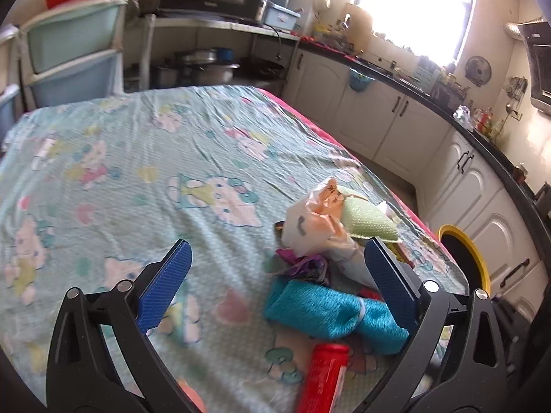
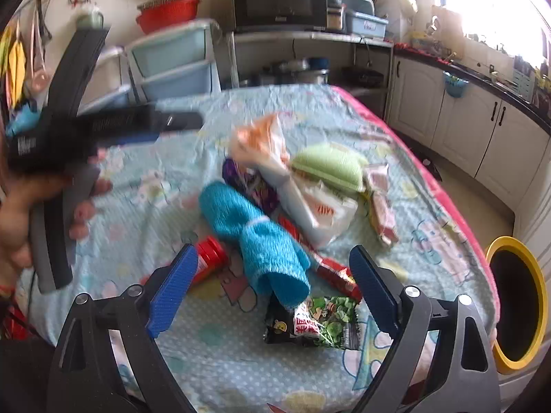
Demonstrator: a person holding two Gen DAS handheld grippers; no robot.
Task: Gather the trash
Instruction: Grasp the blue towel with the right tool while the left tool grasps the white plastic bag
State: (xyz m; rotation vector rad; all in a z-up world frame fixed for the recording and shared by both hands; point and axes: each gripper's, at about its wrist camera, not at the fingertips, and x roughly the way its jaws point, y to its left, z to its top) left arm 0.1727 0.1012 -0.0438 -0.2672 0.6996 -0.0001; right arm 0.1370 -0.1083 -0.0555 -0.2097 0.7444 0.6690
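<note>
A heap of litter lies on the cartoon-print tablecloth [image 1: 137,172]. It holds a white and orange plastic bag [image 1: 310,220], a green cloth [image 1: 368,220], a purple wrapper [image 1: 306,265], a teal cloth [image 1: 327,309] and a red bottle [image 1: 323,375]. My left gripper [image 1: 279,268] is open, with the heap's near side between its fingers and nothing gripped. My right gripper [image 2: 275,275] is open above the teal cloth [image 2: 255,237]. A green and black snack packet [image 2: 320,323] lies just below it. The red bottle [image 2: 210,258] touches its left pad, and a red wrapper [image 2: 330,272] lies by its right pad.
A yellow-rimmed bin [image 2: 516,306] stands on the floor off the table's right edge, also seen as the bin [image 1: 465,261] in the left view. A person's hand [image 2: 20,213] holds the other gripper at the left, blurred. Kitchen cabinets [image 1: 396,127] run along the right; plastic drawers [image 1: 72,62] stand behind the table.
</note>
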